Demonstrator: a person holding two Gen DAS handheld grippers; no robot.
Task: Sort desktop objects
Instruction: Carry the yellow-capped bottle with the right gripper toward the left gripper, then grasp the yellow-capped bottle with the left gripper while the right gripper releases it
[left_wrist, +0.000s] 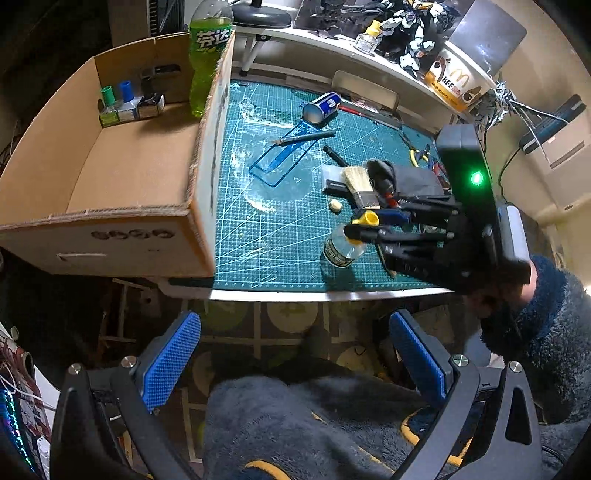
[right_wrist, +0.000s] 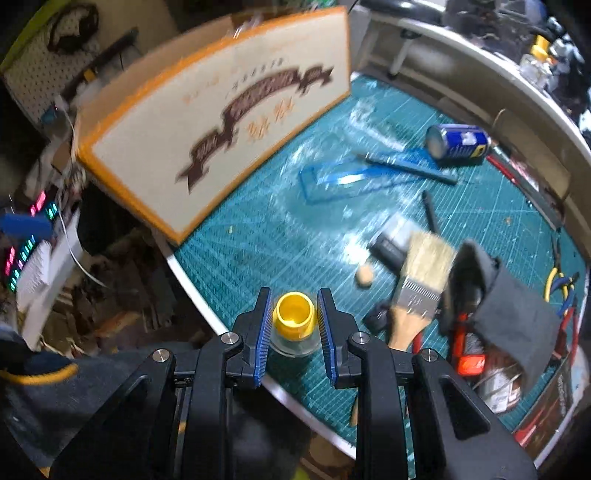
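Left wrist view: looks from off the counter's (left_wrist: 295, 293) near edge, high and set back, facing forward and down over the green cutting mat (left_wrist: 258, 221).
Left view foreground: its own blue fingers (left_wrist: 170, 362) hang over a fleecy lap, clear of the counter.
Right wrist view: sits low and close at the mat's near edge, facing across the counter toward the cardboard box (right_wrist: 207, 133).
Shared area: the mat, the box, the blue can (left_wrist: 320, 107), the paintbrush (left_wrist: 360, 184) and the yellow-capped bottle (right_wrist: 293, 321).
Cross-sighting: the left view takes in the right gripper (left_wrist: 364, 227) from the side.
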